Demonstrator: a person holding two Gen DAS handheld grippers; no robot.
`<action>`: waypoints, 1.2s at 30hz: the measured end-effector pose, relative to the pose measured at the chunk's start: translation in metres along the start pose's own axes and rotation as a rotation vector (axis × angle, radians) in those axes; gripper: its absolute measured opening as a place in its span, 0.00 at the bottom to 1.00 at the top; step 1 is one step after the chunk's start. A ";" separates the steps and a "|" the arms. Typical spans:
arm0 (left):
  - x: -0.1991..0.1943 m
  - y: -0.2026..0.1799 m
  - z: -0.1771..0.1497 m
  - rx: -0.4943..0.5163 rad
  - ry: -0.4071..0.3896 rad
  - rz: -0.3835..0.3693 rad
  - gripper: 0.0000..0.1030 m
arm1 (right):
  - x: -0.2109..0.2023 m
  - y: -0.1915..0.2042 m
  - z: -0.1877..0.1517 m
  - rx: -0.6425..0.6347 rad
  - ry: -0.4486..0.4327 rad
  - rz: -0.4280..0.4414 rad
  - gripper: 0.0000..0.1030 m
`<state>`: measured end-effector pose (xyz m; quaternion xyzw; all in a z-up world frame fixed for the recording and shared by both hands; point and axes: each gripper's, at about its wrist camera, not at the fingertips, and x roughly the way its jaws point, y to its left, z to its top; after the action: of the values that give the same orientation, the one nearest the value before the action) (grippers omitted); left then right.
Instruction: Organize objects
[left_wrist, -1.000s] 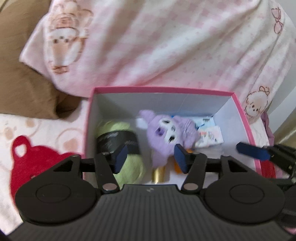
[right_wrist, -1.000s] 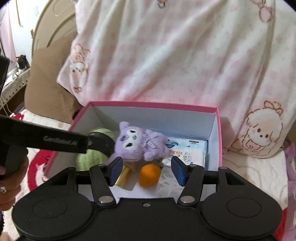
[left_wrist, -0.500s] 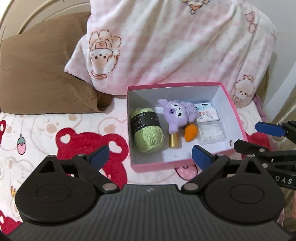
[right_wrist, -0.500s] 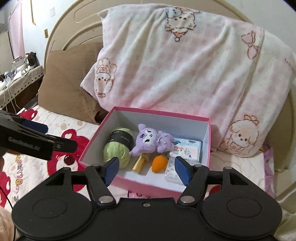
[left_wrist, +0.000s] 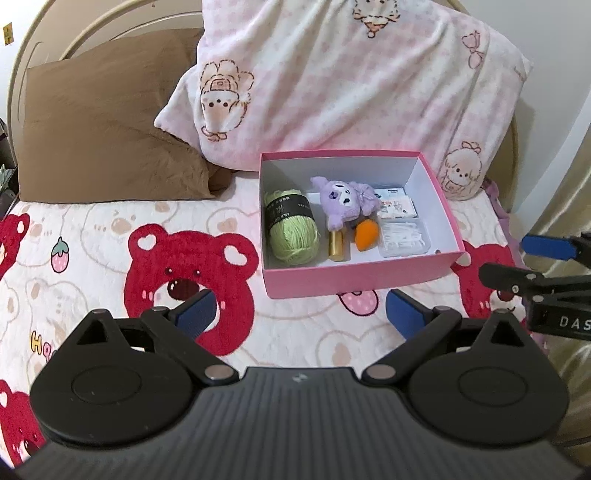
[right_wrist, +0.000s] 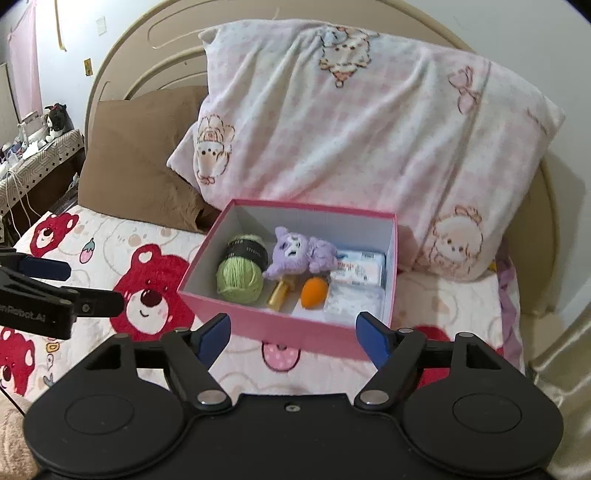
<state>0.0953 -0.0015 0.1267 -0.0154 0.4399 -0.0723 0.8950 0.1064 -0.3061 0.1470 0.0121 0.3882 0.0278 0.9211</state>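
Evidently both tools — left tool (left_wrist: 299, 314) and right tool (right_wrist: 293, 332) — had just spread, empty; the box (left_wrist: 354, 277), light, stiff cardboard, wanted gripping by its walls.

- The bed (left_wrist: 92, 258) carries everything; its cover is cream with red bear faces, strawberries and paw prints.
- A pink box (left_wrist: 354, 277) with a white inside rests directly on the cover, its far wall close against the pillow behind it.
- A large pink-and-white checked pillow (left_wrist: 351, 85), printed with cartoon figures, leans against the curved beige headboard (right_wrist: 122, 77) at the head of the bed.
- A brown pillow (left_wrist: 107, 129) lies to the left of the checked one, partly tucked under its corner.
- In the right wrist view the cover runs on past the box toward the right edge of the bed.
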 end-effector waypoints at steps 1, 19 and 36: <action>-0.002 0.000 -0.003 -0.003 0.001 -0.005 0.97 | -0.001 0.000 -0.004 0.009 0.004 -0.004 0.77; 0.019 0.009 -0.044 -0.008 0.094 0.009 0.97 | 0.002 0.005 -0.038 0.036 0.087 -0.094 0.82; 0.029 0.004 -0.047 0.027 0.143 0.029 0.97 | 0.014 0.003 -0.048 0.098 0.131 -0.122 0.88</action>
<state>0.0764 0.0001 0.0747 0.0083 0.5017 -0.0660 0.8625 0.0818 -0.3018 0.1039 0.0316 0.4487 -0.0465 0.8919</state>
